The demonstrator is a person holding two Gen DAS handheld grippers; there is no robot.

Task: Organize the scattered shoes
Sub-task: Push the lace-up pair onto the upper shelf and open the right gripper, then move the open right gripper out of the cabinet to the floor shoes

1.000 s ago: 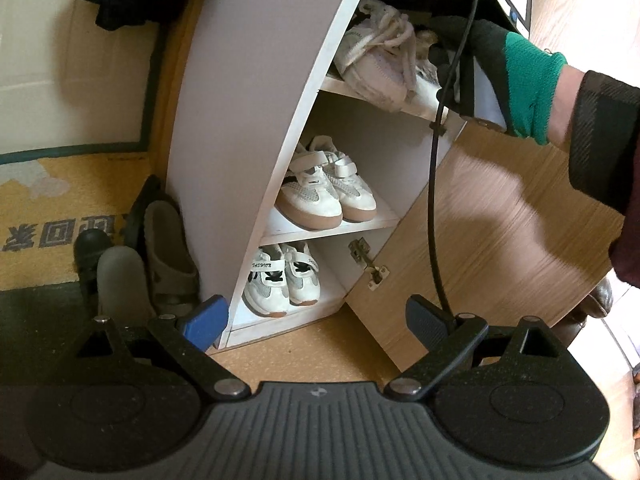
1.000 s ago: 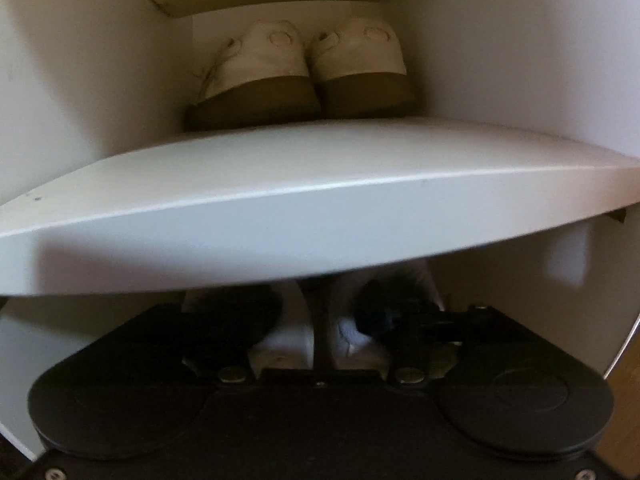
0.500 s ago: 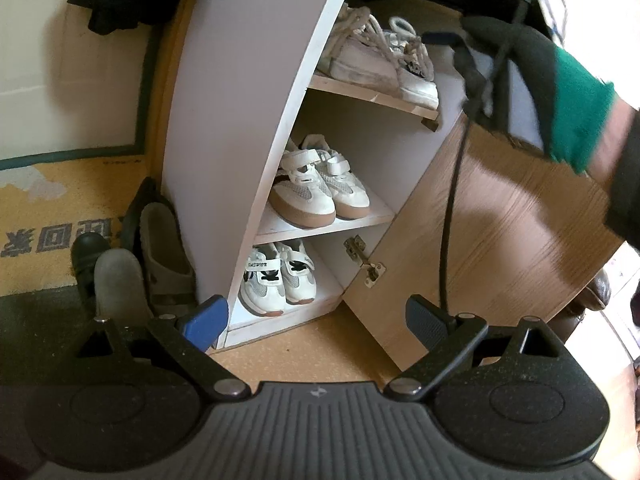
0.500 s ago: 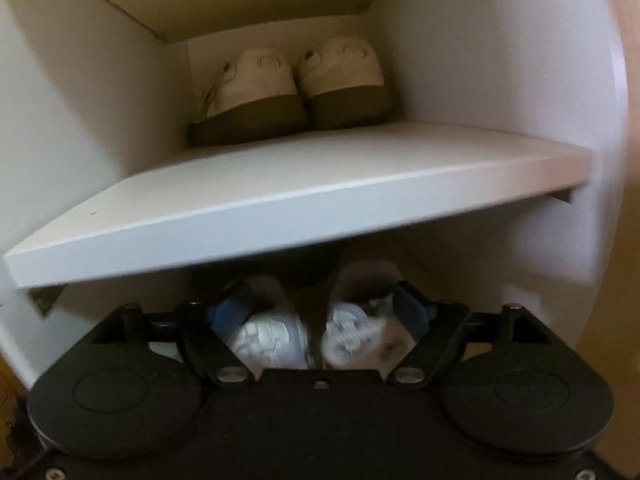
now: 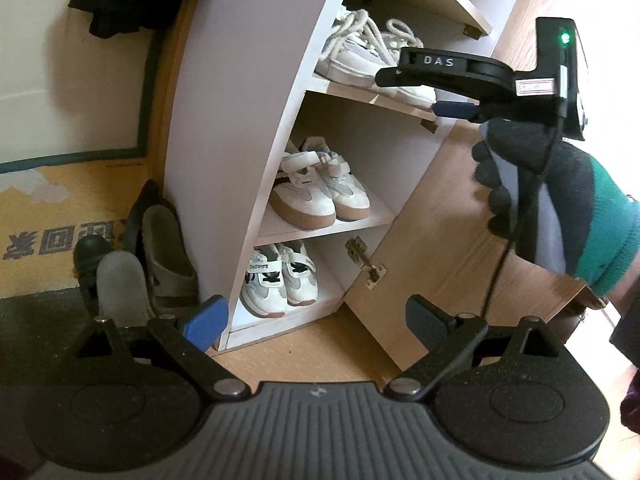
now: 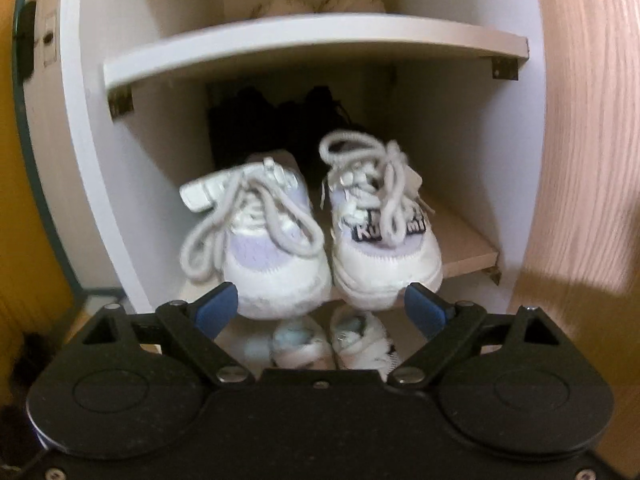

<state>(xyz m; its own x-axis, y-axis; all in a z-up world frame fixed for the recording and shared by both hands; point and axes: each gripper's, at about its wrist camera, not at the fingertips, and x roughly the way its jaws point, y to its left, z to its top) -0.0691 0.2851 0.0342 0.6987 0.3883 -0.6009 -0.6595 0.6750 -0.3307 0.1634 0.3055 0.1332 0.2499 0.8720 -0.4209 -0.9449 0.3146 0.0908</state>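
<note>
Laced sneakers [image 6: 312,236] are set side by side on mid shelf [image 6: 468,252], toes at front edge. R gripper [image 6: 320,312] is seen w/ jaws wide, just opened, nothing pinched, sneakers at 12 o'clock. L gripper [image 5: 316,320] is held spread, empty; cabinet [image 5: 224,140] at 12.

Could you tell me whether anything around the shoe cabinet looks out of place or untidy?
Yes: grey slippers and a dark shoe lie in a heap on the floor left of the white cabinet, outside it. Inside, the white laced sneakers sit paired, laces loose.
</note>
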